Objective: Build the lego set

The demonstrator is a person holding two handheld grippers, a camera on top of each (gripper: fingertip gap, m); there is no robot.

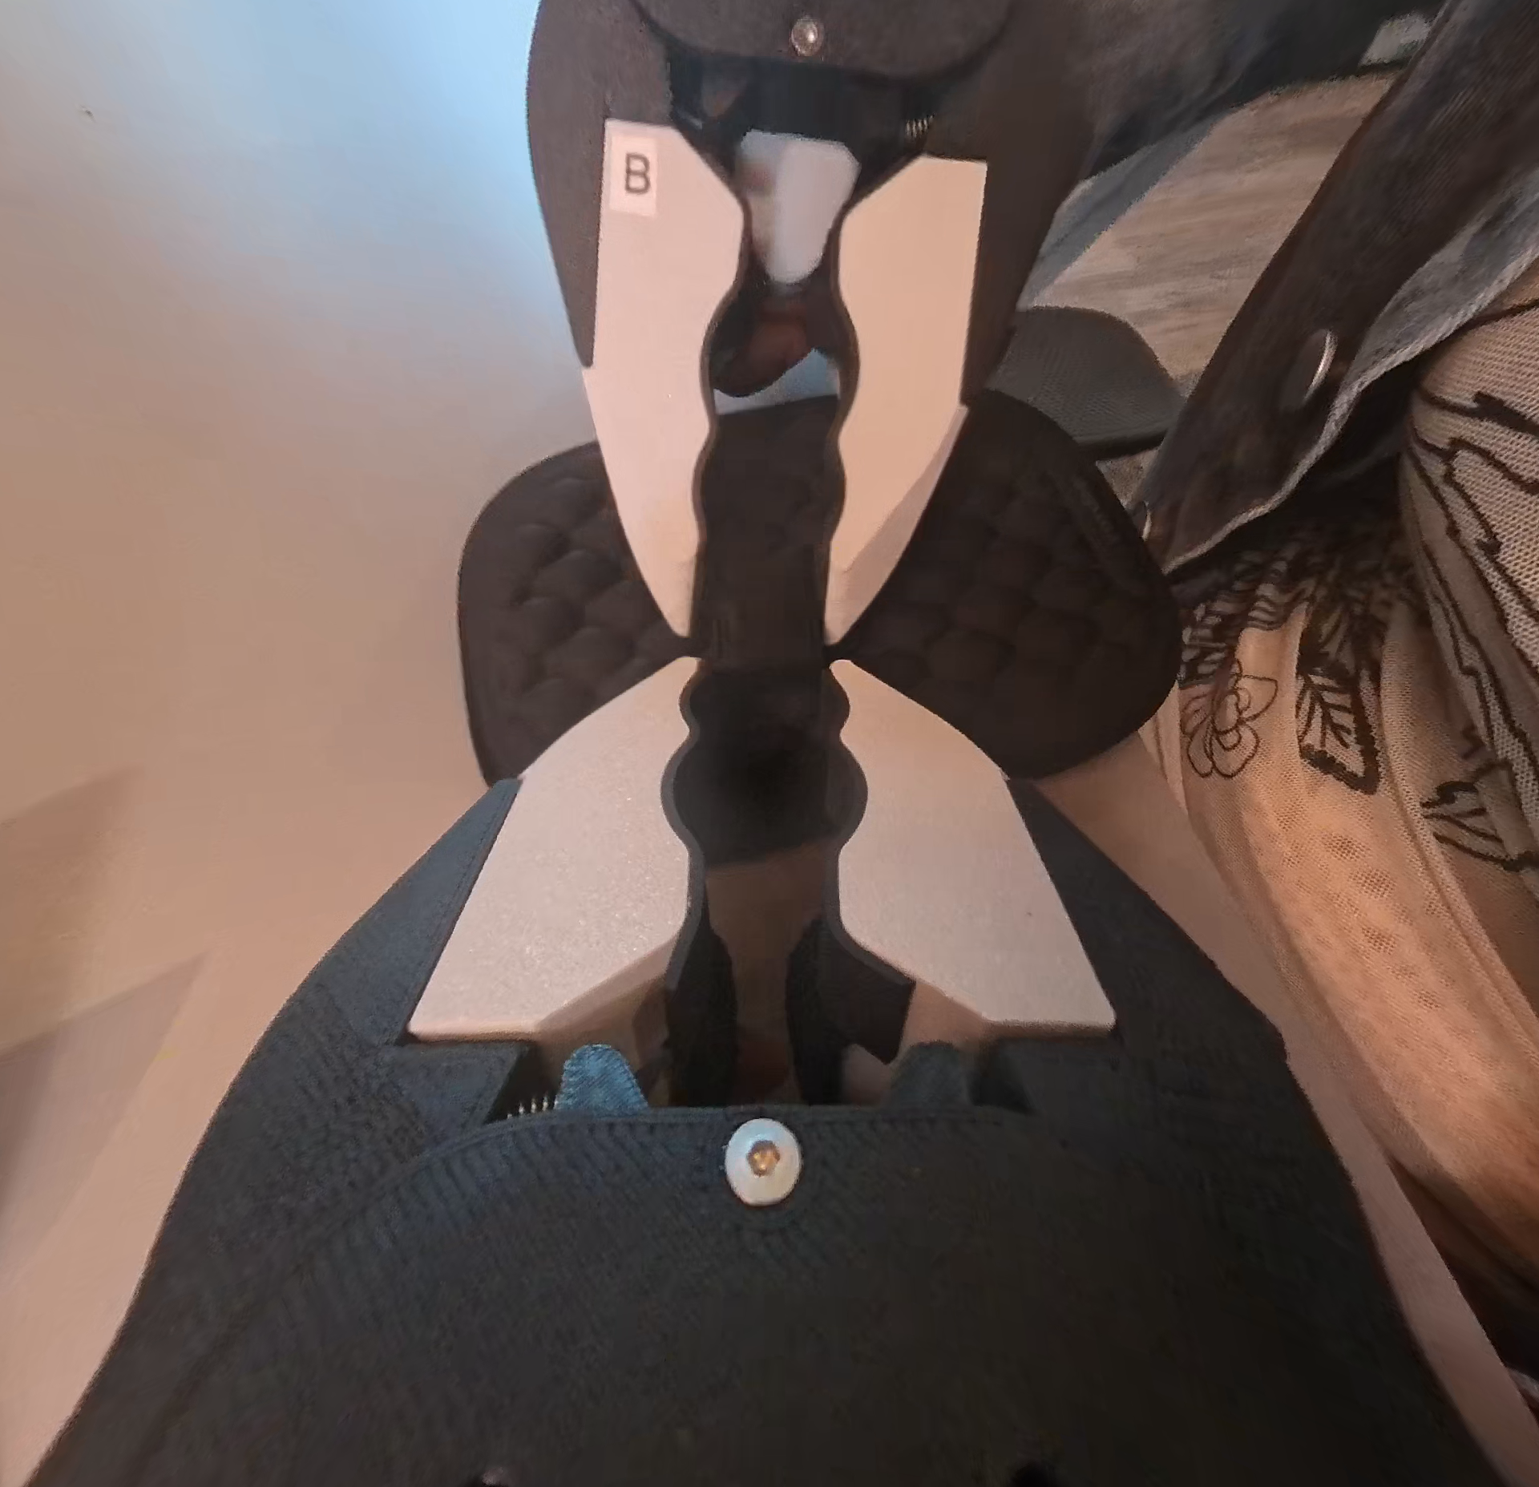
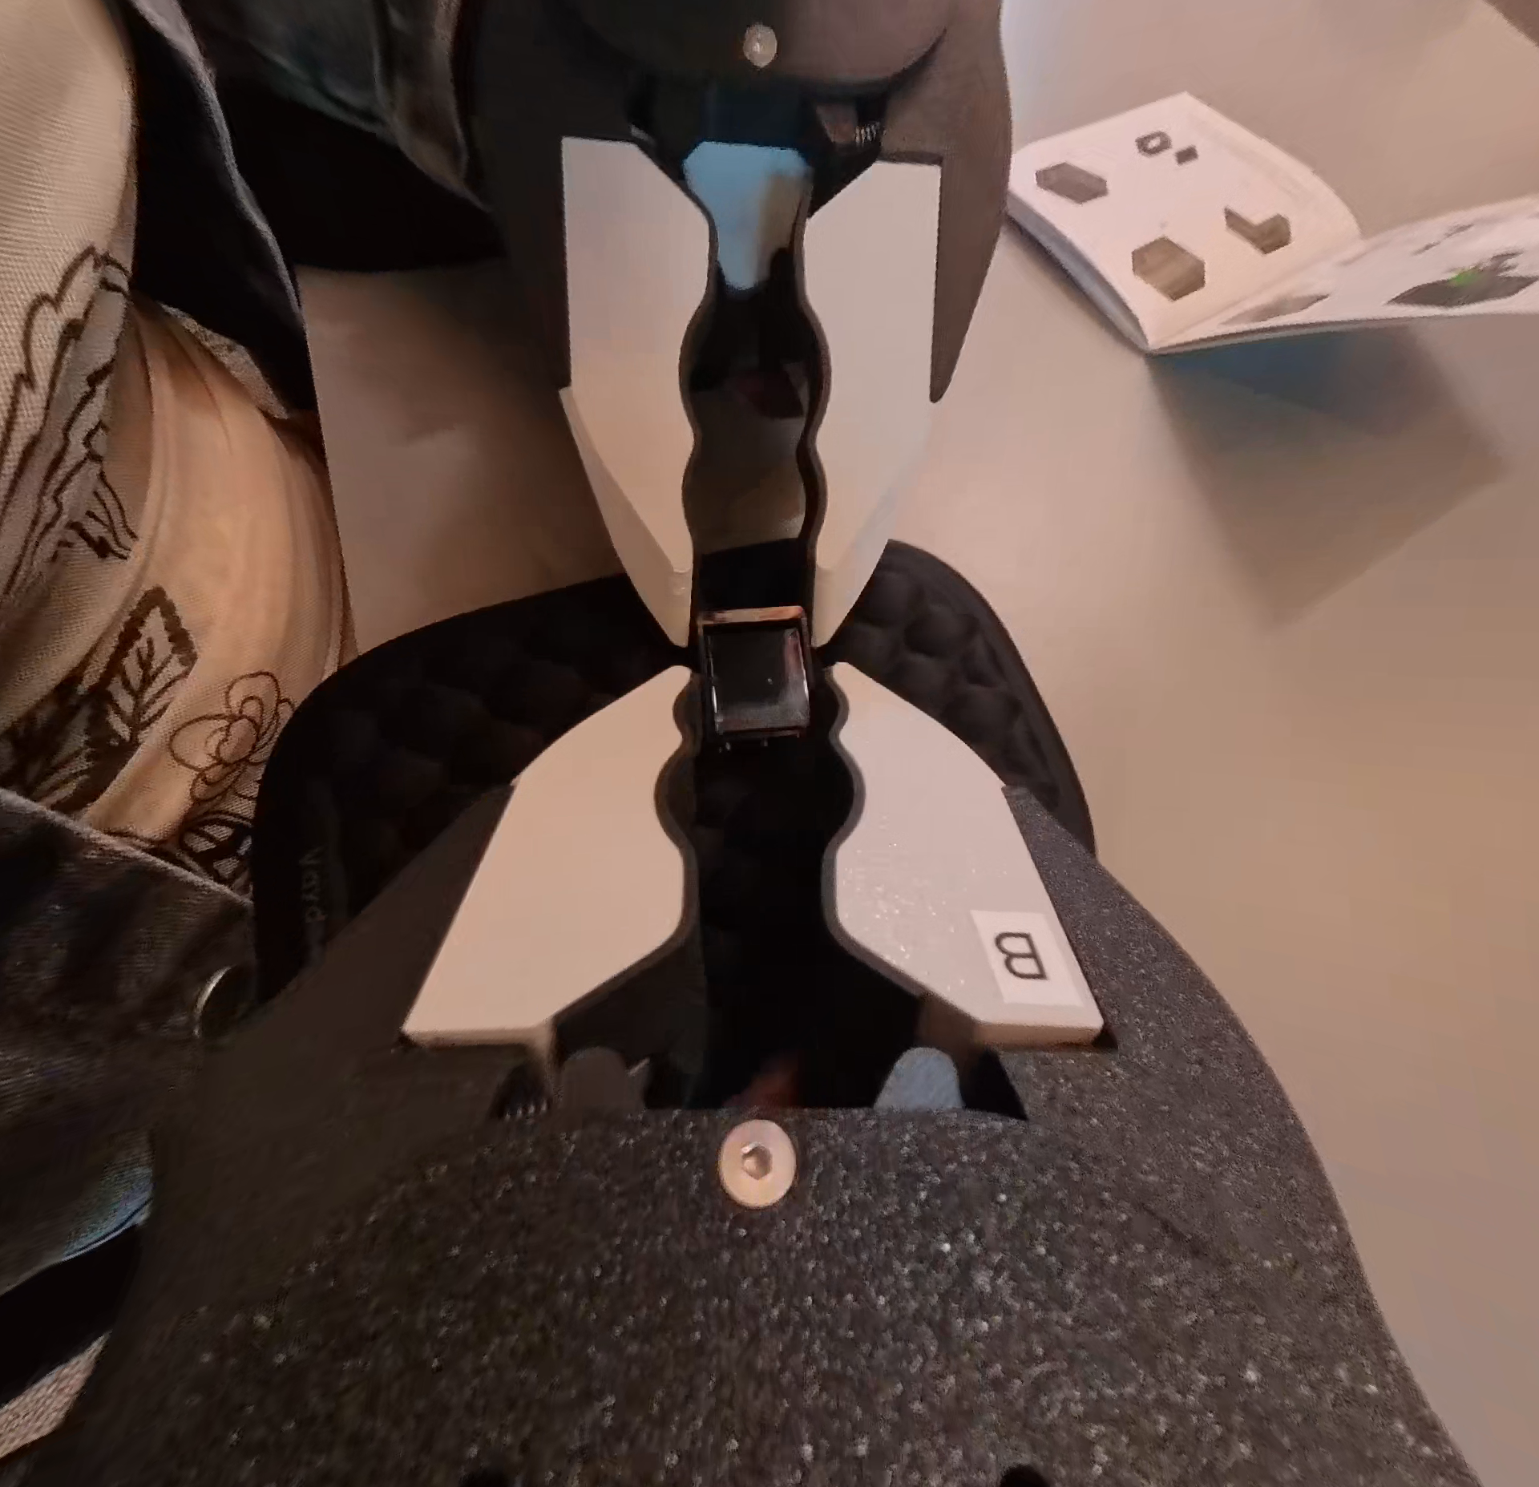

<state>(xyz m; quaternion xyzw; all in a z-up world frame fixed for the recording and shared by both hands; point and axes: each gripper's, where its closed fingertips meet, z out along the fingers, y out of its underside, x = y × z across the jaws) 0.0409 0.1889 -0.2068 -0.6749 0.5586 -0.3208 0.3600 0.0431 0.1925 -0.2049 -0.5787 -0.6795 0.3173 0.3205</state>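
Note:
My two grippers meet tip to tip in mid-air. In the right wrist view my right gripper (image 2: 756,697) points up from the bottom, and my left gripper (image 2: 754,593) points down from the top. A small glossy black lego piece (image 2: 754,668) sits squarely between both pairs of white fingertips, and both grip it. In the left wrist view my left gripper (image 1: 758,677) is at the bottom and my right gripper (image 1: 758,627) at the top. The black piece (image 1: 758,606) is hard to make out there against a dark cushion.
An open instruction booklet (image 2: 1249,223) lies on the grey table (image 2: 1207,739) at the upper right. A black quilted cushion (image 2: 400,722) lies below the grippers and also shows in the left wrist view (image 1: 999,614). A person's patterned sleeve (image 1: 1332,781) is close by. My left and right fingertips are right by each other.

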